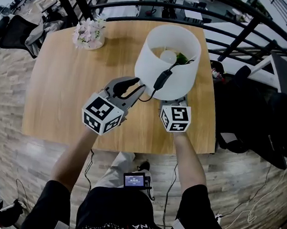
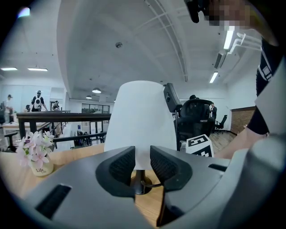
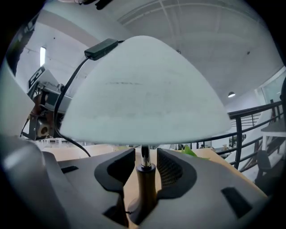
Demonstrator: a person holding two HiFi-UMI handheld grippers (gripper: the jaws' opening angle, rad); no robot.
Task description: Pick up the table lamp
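The table lamp's white shade (image 1: 168, 59) stands on the wooden table (image 1: 66, 90); its black cord with an inline switch (image 1: 161, 80) hangs over the shade's rim. My right gripper (image 1: 179, 101) reaches under the shade. In the right gripper view the jaws (image 3: 146, 163) stand apart on either side of the brown stem (image 3: 146, 188), below the shade (image 3: 143, 89). My left gripper (image 1: 131, 86) is to the lamp's left, short of it. Its jaws (image 2: 142, 161) are slightly apart with nothing between them, and the shade (image 2: 140, 116) and base (image 2: 142, 185) show beyond.
A small pot of pink flowers (image 1: 89, 33) sits at the table's far left corner. A black railing (image 1: 143, 7) runs behind the table. Black office chairs (image 1: 243, 115) stand to the right. The table's near edge is close to the person's legs.
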